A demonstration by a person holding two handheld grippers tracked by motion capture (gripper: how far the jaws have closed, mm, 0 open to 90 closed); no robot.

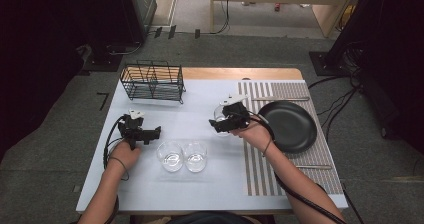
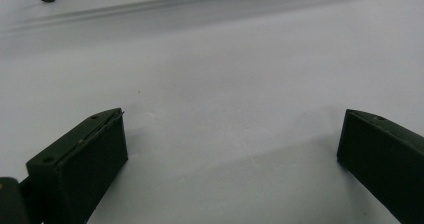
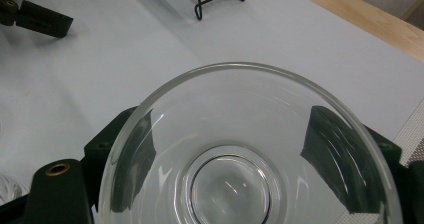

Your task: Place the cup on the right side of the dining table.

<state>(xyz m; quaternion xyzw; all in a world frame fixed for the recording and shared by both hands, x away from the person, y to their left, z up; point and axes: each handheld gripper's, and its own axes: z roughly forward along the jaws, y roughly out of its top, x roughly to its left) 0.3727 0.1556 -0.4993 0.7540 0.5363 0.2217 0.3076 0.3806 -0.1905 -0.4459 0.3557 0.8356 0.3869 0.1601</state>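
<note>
The right gripper [image 1: 220, 124] grasped a clear glass bowl [image 3: 240, 154], its jaws clenched on the bowl's outer wall at 9 and 3 o'clock in the right gripper view. The bowl sat near the bench [image 1: 200, 194] centre, just at 9 o'clock of the black plate [image 1: 290, 126] on the striped mat [image 1: 260, 179]. The left gripper [image 1: 155, 132] rested at the bench's 9 o'clock side, jaws released and wide apart. Two glasses [image 1: 182, 156] stood at 6 o'clock; the wire rack [image 1: 152, 81] stood at 11 o'clock.
</note>
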